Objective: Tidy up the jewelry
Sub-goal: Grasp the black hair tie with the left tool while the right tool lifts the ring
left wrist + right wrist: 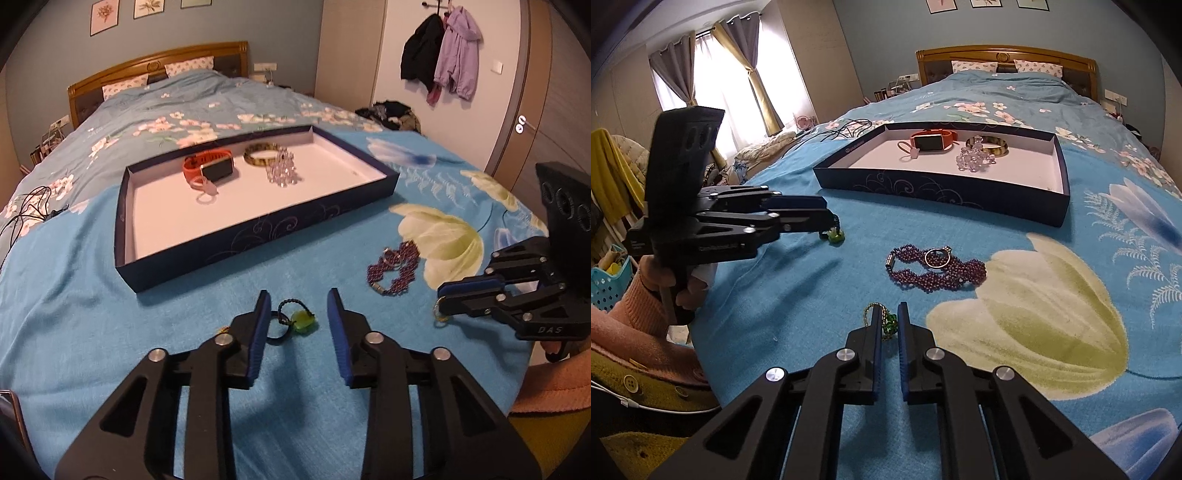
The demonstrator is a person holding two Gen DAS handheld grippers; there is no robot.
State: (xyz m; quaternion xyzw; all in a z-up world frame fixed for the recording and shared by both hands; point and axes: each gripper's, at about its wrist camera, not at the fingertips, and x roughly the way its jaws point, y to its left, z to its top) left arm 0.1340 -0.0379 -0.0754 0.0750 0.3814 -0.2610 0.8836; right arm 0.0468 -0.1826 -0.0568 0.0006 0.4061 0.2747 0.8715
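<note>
In the left wrist view my left gripper (298, 299) stands open just over the blue bedspread. A black cord ring with a green stone (303, 320) lies between its pads, the cord close to the left pad. The right wrist view shows the same gripper (832, 221) from the side over the stone (835, 236). My right gripper (889, 314) is shut on a gold chain with a green bead (888, 325), low on the spread; it also shows at the right (442, 295). A purple bead bracelet (934, 275) with a ring (937, 257) on it lies ahead.
A dark blue tray (258, 236) with a white floor holds an orange watch (208, 166), an amber bangle (260, 154), a crystal bracelet (281, 170) and a pale ring (205, 192). Black cables (26, 210) lie at the bed's left. A person's sleeve (639, 314) shows at the left.
</note>
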